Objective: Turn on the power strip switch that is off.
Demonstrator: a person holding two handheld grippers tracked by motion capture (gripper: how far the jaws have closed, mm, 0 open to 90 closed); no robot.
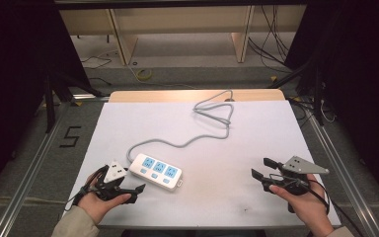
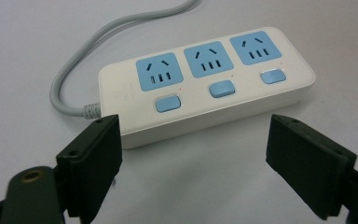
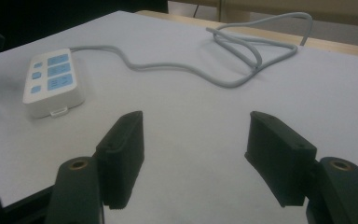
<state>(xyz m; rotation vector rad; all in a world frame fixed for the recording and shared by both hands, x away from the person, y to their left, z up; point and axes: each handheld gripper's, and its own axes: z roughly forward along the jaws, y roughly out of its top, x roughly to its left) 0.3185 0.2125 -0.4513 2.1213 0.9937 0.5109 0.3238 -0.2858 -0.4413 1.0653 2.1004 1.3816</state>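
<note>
Power strip (image 1: 155,171), white with three blue sockets and three blue switches, no readable brand, lies left of centre on the white bench (image 1: 256,143), just beside the left gripper (image 1: 128,190), jaws apart and empty. Its grey cord (image 1: 212,111) loops toward the far edge. A "5" (image 1: 70,137) marks the grey floor at left. Right gripper (image 1: 261,169), well apart, jaws apart, empty

High view looks forward-down over worktop (image 1: 197,128); gripper views sit low — all share the power strip (image 1: 155,171), left nearest.
</note>
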